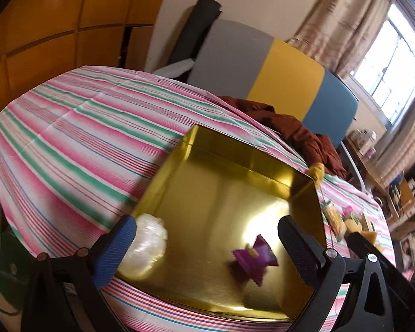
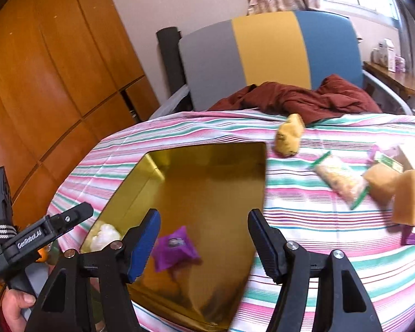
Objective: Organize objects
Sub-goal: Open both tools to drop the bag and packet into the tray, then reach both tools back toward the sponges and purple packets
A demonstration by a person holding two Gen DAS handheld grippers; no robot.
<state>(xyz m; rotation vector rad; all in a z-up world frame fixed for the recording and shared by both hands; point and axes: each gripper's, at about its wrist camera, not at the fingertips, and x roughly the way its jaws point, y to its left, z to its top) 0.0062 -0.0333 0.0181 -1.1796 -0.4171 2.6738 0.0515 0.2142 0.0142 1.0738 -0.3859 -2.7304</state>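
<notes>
A shallow gold tin tray lies on the striped tablecloth. Inside it are a purple snack packet and a white translucent packet. My left gripper is open and empty above the tray's near part; the white packet is beside its blue finger. My right gripper is open and empty over the tray's near right corner, with the purple packet by its blue finger. The left gripper's body shows in the right wrist view.
More snacks lie on the cloth right of the tray: a yellow packet, a clear bag of pale bits, tan sponge-like blocks, a purple packet. A rust-red garment and a grey-yellow-blue chair back stand behind the table.
</notes>
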